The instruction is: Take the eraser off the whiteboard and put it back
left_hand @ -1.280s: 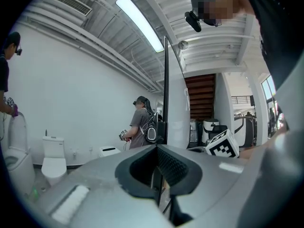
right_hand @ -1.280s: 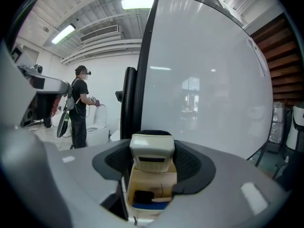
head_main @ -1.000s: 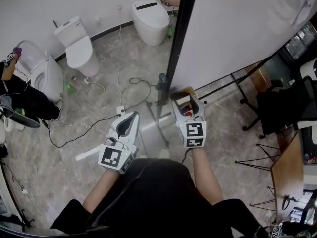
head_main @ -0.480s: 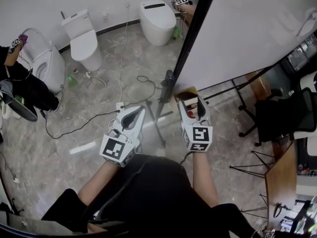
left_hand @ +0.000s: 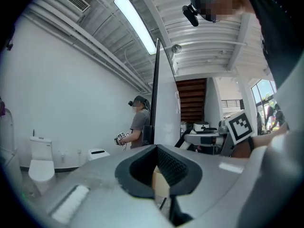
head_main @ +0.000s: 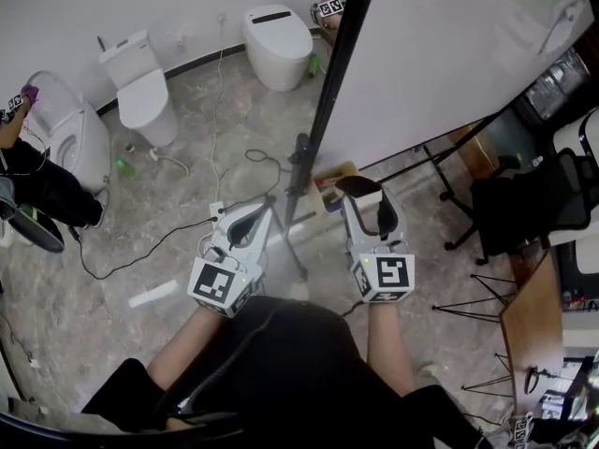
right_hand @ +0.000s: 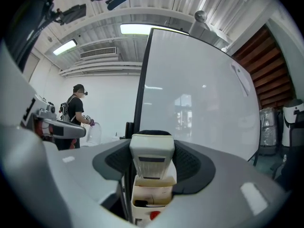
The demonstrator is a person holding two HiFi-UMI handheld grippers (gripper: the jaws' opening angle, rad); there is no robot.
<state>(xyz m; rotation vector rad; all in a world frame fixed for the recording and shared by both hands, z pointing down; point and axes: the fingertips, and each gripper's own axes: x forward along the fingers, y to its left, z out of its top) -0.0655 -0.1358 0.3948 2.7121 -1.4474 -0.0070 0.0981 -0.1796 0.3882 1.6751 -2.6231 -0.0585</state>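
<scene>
Eraser: white plastic block eraser with a dark felt face [head_main: 361, 188], mid-frame in the head view just right of centre; it is off the board and clamped between the right gripper's jaws.
Right gripper [head_main: 369, 204]: jaws spread wide, their ribbed dark pads pressing on both sides of the eraser [right_hand: 152, 159], which stands upright at lower centre of the right gripper view.
Left gripper [head_main: 261, 211]: jaw tips brought together, nothing held (only a hollow shows between the pads in its own view [left_hand: 156, 147]); it sits left of centre in the head view, level with the right one.
Whiteboard: large white board in a black frame [head_main: 449, 54] filling the upper right of the head view; its bare surface [right_hand: 199, 94] spreads across the right gripper view behind the eraser.
Frame post: black upright edge of the board [head_main: 333, 92], running from top centre down between the two grippers.
Box: small open brown cardboard box [head_main: 328, 178] at the foot of the post, just left of the eraser; in the right gripper view it [right_hand: 152, 194] lies directly below the eraser, with something dark and something red inside.
Floor: grey marbled tiles [head_main: 187, 195] with loose black and white cables.
Toilets: white ceramic toilets [head_main: 140, 92] along the wall, upper left.
Bystander: person in a grey shirt [left_hand: 140, 122] beside the board's far edge, left of centre in the left gripper view.
</scene>
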